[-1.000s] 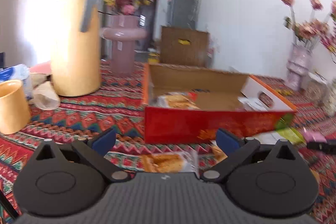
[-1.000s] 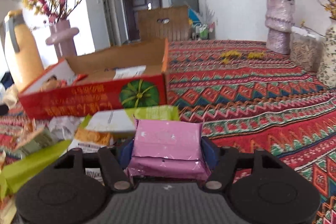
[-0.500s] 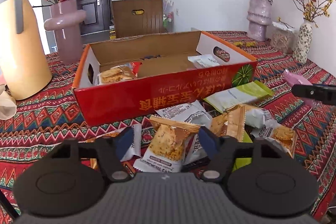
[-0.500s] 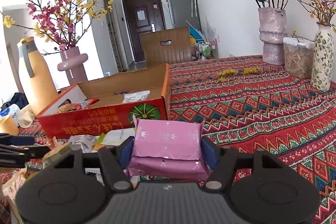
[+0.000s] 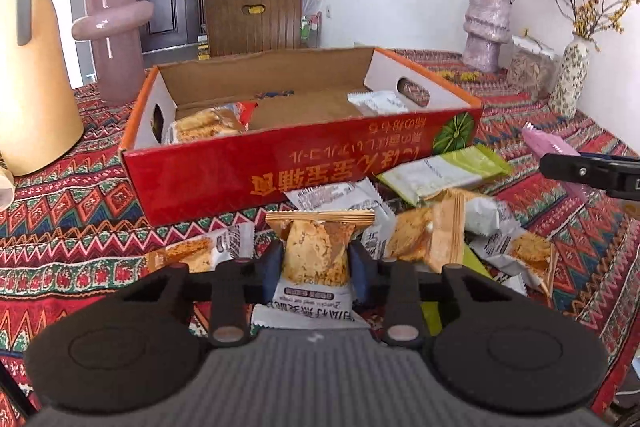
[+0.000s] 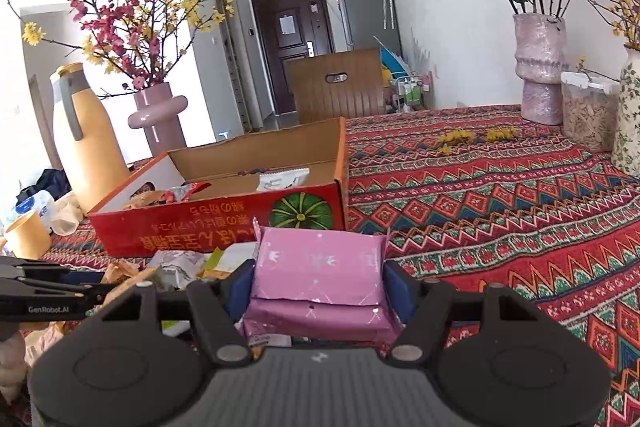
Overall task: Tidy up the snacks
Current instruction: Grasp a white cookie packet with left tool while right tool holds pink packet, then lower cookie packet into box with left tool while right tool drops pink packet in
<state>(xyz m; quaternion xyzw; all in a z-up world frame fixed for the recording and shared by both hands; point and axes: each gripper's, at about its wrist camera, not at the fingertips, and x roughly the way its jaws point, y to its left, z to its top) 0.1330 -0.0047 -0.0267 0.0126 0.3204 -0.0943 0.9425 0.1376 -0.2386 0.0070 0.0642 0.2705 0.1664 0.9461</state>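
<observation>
The left gripper (image 5: pixel 317 263) is closing on a gold-topped snack packet (image 5: pixel 318 251), with its pads against the packet's sides. The red box (image 5: pixel 280 163) lies just beyond, on the patterned worktop (image 5: pixel 72 211).

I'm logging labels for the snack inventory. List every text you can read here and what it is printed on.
"GenRobot.AI": white lettering on the left hand-held gripper, seen from the right wrist view.
Red box: large gold characters on its front, upside down, not legible to me.
Snack packet between the left hand-held gripper's closing jaws: printed lines upside down, too blurred to read.
Pink packet in the right hand-held gripper: small white marks, no words.
</observation>
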